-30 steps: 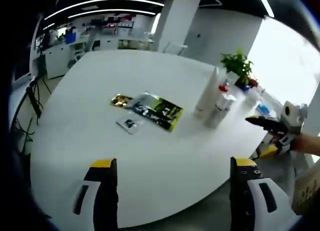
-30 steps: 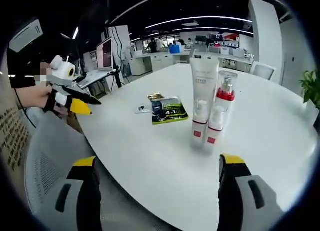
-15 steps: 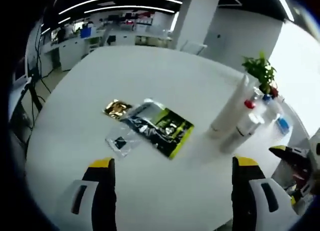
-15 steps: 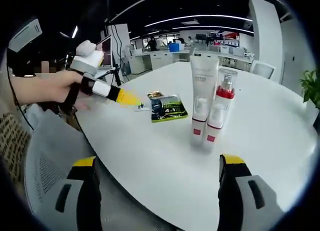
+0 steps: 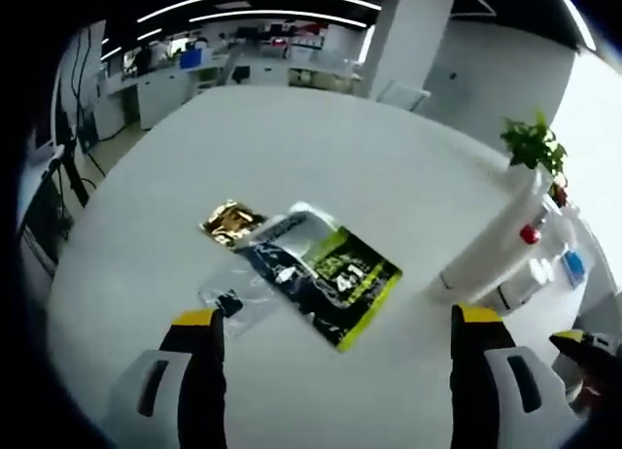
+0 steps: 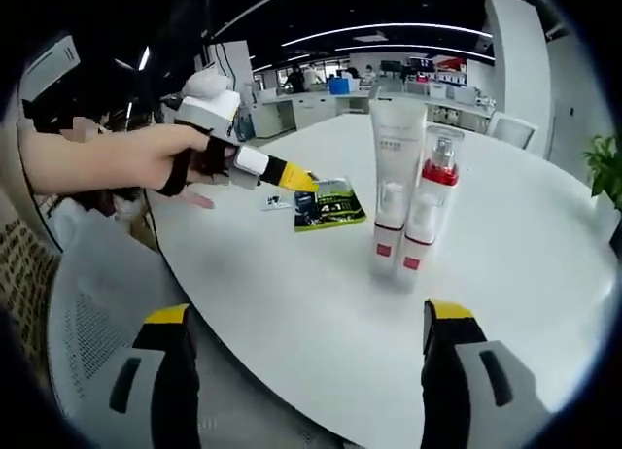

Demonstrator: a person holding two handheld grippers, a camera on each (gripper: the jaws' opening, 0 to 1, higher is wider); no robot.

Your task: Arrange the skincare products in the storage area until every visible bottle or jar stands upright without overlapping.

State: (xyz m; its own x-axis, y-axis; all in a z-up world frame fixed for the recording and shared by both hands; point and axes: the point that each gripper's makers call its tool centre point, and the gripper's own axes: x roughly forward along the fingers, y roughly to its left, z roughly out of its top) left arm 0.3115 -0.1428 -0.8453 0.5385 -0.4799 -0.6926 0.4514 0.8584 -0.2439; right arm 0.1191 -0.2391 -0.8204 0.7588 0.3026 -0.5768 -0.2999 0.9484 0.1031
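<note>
Hovering over the round white table (image 5: 292,138), the left tongs (image 5: 330,371) stand wide open and empty, straight above the flat black-and-green foil sachet pack (image 5: 326,274), whose long axis runs diagonally between the jaws. The right tongs (image 6: 301,371), also open and empty, face the upright white tube (image 6: 394,187) and red-collared clear pump bottle (image 6: 426,211), touching, nearer the table's edge.

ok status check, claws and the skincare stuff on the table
Both claws open, empty: left claw over the flat sachets, right claw short of the table edge. White tube and red-collared pump bottle upright, side by side. Nothing in the way.
</note>
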